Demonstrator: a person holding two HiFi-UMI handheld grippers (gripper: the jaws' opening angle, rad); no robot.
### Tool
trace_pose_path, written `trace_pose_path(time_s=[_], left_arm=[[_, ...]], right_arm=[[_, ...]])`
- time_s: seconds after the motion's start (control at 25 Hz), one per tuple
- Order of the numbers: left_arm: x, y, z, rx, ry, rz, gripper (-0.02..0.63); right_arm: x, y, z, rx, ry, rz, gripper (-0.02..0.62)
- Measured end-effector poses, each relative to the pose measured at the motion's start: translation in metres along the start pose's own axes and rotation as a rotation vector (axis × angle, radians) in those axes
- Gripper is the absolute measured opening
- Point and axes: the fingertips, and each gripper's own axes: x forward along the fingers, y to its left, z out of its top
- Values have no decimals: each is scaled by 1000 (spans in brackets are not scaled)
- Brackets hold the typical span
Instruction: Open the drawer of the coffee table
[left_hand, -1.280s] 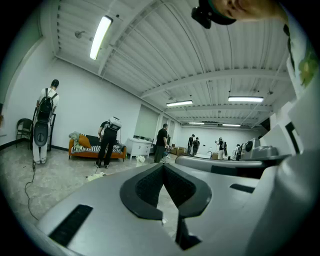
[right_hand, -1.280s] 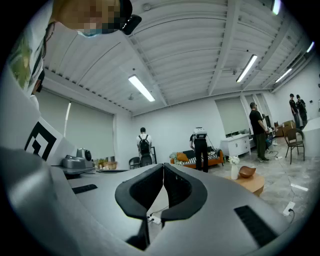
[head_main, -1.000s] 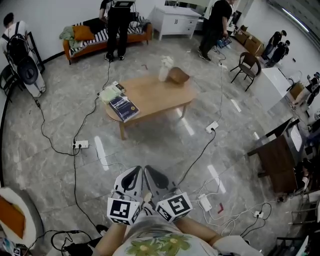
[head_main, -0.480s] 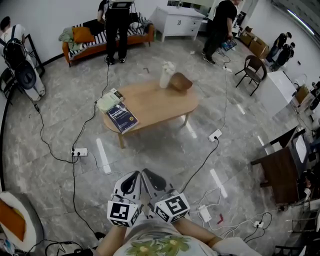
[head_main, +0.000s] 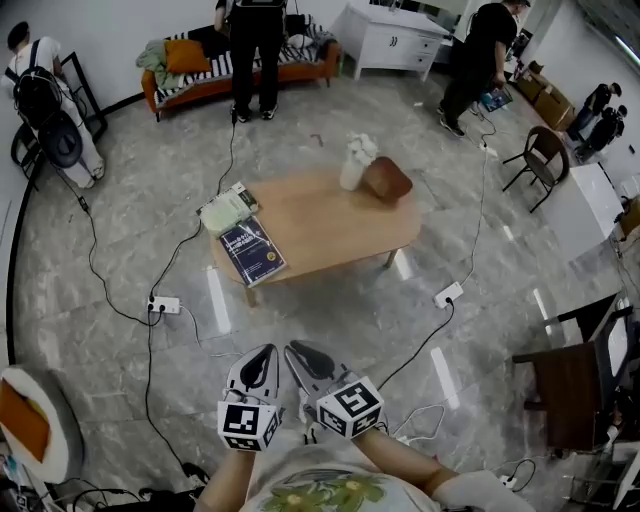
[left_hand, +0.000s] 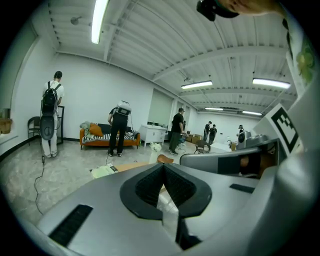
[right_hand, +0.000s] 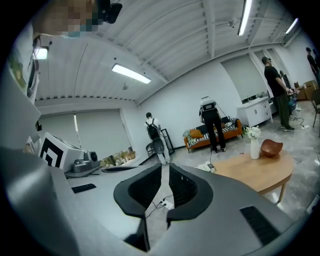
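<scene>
Oval wooden coffee table (head_main: 325, 222), nearer.

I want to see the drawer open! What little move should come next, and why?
Probably a step closer to the coffee table. It stands well ahead across the floor, while the left gripper and right gripper sit shut and empty near the person's body, far from touching it. No drawer shows from here, so getting nearer comes first.
</scene>
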Motion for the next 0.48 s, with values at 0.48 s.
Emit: trace_pose_path(time_s=[0.48], left_arm=[[61, 32, -44, -23, 65, 76, 9]], right_arm=[[51, -74, -45, 227, 98, 76, 89]])
